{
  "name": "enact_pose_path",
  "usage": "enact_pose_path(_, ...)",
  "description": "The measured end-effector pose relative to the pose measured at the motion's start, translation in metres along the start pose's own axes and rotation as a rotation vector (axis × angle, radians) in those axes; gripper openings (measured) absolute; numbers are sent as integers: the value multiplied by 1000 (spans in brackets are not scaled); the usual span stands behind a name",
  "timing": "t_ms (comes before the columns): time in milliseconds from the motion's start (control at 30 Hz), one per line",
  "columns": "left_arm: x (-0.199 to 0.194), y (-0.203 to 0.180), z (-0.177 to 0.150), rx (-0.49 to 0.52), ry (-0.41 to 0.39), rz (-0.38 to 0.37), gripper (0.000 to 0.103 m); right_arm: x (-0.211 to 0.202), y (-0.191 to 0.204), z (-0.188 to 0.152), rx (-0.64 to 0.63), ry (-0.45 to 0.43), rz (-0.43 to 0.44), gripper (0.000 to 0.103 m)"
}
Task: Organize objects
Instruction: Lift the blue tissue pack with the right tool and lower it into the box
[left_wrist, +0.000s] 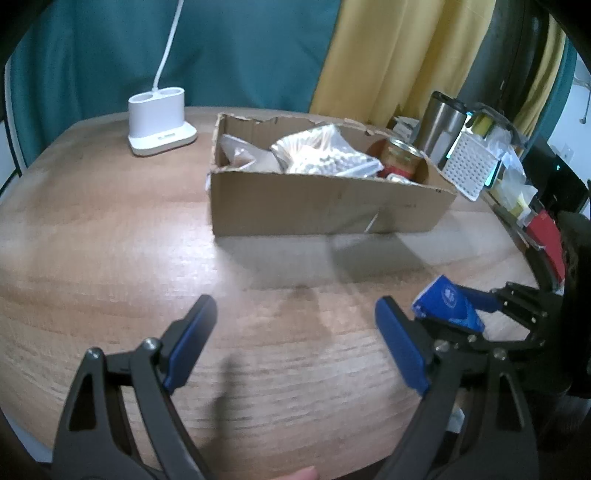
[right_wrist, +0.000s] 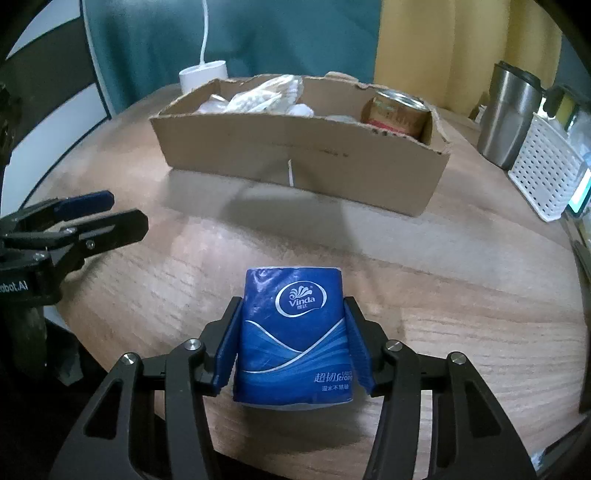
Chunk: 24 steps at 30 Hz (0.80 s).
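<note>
A blue Vinda tissue pack (right_wrist: 293, 332) rests on the wooden table (right_wrist: 443, 295) near its front edge. My right gripper (right_wrist: 292, 301) is shut on it, one blue pad pressed against each side. From the left wrist view the same pack (left_wrist: 448, 306) shows at the right, just beyond my left gripper's right finger. My left gripper (left_wrist: 295, 301) hangs open over bare table with nothing between its fingers. Behind both stands an open cardboard box (left_wrist: 325, 203) holding plastic bags (left_wrist: 325, 151) and a can (left_wrist: 402, 157).
A white lamp base (left_wrist: 160, 122) with a cord stands at the back left. A steel tumbler (right_wrist: 509, 118) and a white perforated basket (right_wrist: 543, 173) crowd the right of the box. Curtains hang behind the table. Bare wood lies between the grippers and the box.
</note>
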<state>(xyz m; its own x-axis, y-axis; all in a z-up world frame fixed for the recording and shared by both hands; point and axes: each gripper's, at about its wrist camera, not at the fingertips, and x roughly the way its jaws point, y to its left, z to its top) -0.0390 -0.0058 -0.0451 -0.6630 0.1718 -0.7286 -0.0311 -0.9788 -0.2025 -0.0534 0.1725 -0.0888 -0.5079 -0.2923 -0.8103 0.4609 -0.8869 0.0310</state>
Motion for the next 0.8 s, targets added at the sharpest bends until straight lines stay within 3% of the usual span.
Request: enact_pose_path(800, -8, -7, 37, 19, -31, -14, 89, -25, -15, 46, 7, -90, -11, 55)
